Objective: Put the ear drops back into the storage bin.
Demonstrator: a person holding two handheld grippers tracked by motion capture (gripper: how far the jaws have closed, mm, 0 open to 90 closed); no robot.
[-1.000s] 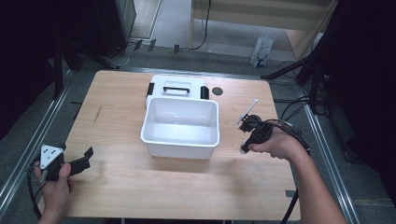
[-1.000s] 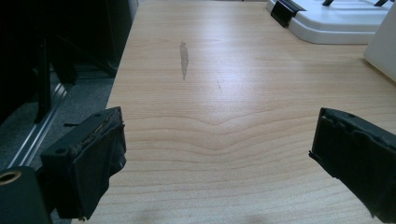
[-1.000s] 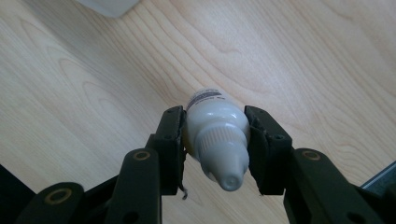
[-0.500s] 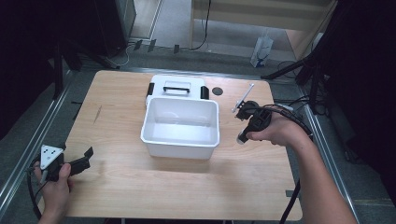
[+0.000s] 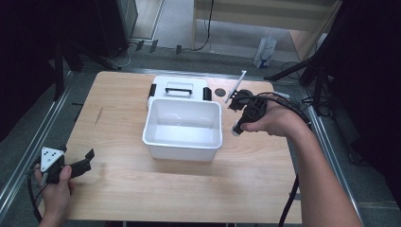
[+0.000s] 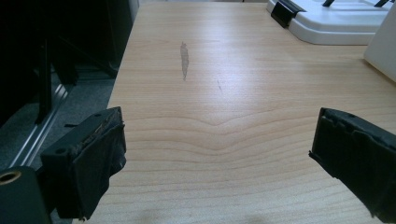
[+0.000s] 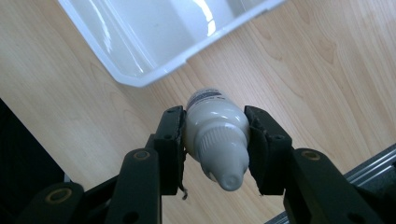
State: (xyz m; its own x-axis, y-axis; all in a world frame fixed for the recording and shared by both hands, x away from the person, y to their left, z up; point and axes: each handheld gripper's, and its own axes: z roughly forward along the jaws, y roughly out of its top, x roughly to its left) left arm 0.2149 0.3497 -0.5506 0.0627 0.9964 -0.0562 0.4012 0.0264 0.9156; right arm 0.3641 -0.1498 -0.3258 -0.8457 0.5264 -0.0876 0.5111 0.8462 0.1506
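A small white dropper bottle with a ribbed cap is clamped between the black jaws of my right gripper, cap end toward the camera. In the high view the right gripper hangs just right of the white plastic bin, and the bottle pokes out below it. The bin's rim lies just beyond the bottle. Over bare wood at the table's front left, my left gripper is open, its jaws wide apart with nothing between them.
The bin's white lid with a black handle and clips lies flat behind the bin and shows again far right. A small dark round spot marks the table beside it. Metal rails run along both table sides.
My right gripper, shut on the bottle, has moved away from the person and slightly left, closer to the bin's right wall. The left gripper has stayed put.
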